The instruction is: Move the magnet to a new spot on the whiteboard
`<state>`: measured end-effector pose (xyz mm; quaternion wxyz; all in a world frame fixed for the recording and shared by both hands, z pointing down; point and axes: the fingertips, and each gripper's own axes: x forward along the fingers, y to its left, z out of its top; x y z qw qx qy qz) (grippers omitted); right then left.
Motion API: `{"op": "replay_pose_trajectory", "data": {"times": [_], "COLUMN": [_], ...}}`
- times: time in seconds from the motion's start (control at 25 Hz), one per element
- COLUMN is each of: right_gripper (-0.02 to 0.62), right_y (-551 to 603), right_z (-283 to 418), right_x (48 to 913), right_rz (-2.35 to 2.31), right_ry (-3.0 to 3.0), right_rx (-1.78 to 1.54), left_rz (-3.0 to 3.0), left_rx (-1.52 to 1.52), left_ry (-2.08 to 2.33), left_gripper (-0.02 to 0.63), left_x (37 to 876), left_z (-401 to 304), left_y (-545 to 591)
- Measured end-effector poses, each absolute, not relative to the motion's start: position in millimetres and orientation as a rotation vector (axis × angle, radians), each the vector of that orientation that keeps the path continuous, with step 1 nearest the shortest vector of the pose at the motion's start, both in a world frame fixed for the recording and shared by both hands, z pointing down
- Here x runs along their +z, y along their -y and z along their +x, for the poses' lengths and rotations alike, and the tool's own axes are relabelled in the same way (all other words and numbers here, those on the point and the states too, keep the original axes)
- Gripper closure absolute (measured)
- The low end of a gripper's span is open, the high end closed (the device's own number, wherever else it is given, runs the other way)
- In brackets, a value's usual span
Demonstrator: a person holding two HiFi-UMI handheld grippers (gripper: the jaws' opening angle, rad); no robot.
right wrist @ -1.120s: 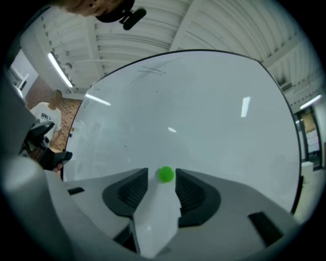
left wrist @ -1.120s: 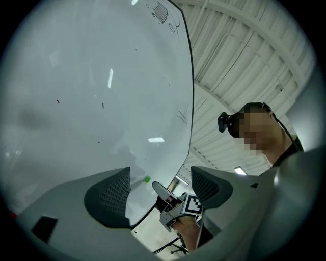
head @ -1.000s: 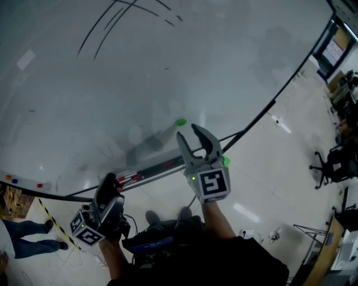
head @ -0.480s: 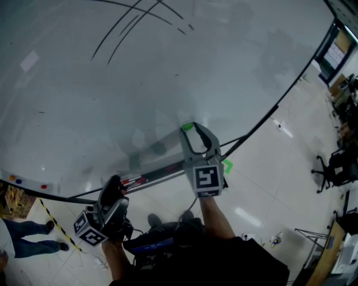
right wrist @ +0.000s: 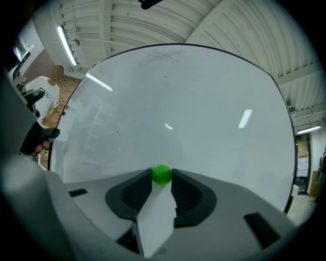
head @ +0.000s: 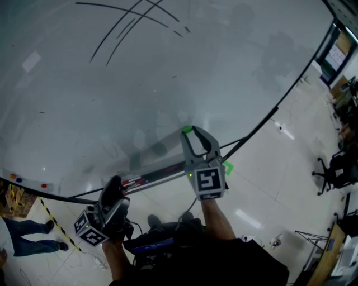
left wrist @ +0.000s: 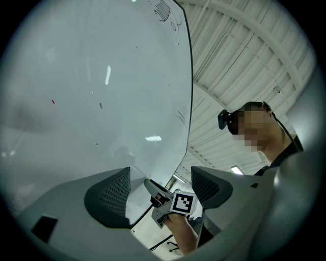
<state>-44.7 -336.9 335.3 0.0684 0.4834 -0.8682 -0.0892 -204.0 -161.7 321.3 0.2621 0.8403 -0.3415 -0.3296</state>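
Note:
A small green magnet [head: 187, 129] sits on the whiteboard [head: 168, 72], low and right of centre. My right gripper [head: 191, 133] reaches up to it, and in the right gripper view the magnet [right wrist: 162, 174] is pinched between the two jaw tips, so the right gripper [right wrist: 162, 177] is shut on it. My left gripper [head: 111, 189] hangs low at the left, below the board's bottom edge. In its own view the left gripper [left wrist: 160, 186] stands open with nothing between its pads, and the right gripper [left wrist: 164, 199] shows beyond it.
A tray with markers [head: 137, 180] runs along the board's lower edge. Small coloured magnets [head: 14, 180] sit at the lower left. Black pen strokes [head: 134, 17] cross the top. A person's legs [head: 25, 232] stand at lower left, and an office chair [head: 330, 167] at right.
The right gripper's jaws were wide open beside the magnet a second ago. They have since come round it and shut on it. The left gripper has barely moved.

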Motion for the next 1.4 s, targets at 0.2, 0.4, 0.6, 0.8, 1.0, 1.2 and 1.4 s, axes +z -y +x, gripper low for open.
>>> {"op": "replay_pose_trajectory", "data": {"times": [0.2,0.4,0.6,0.8,1.0,1.2,1.4], "right_gripper": [0.449,0.449,0.449,0.449,0.449,0.449,0.449], "right_y": [314.5,287.6,276.0,270.9,267.8,268.4,268.1], "right_z": [-33.8,-15.2,-5.2,-1.9,0.0,2.0,1.5], "right_x": [327.1,313.9,310.1,310.5,310.2,311.2,314.3], "right_rz": [1.346,1.209,1.187,1.166,1.155,1.163,1.156], "right_ry": [2.761,2.926,2.958,2.972,2.977,2.973,2.968], "right_rx": [-0.143,-0.003,0.015,0.025,0.028,0.031,0.036], "left_rz": [2.274,2.266,2.259,2.247,2.252,2.261,2.246], "left_rx": [-0.882,-0.874,-0.871,-0.869,-0.853,-0.845,-0.860], "left_ry": [0.914,0.896,0.888,0.885,0.898,0.905,0.915], "left_gripper": [0.233,0.233,0.233,0.233,0.233,0.233,0.233], "left_x": [322.5,324.5,323.0,324.6,324.9,324.1,324.5], "left_z": [-199.3,-192.7,-184.9,-179.8,-175.3,-171.7,-173.4], "left_y": [164.5,168.2,168.9,169.4,168.5,167.7,166.0]}}
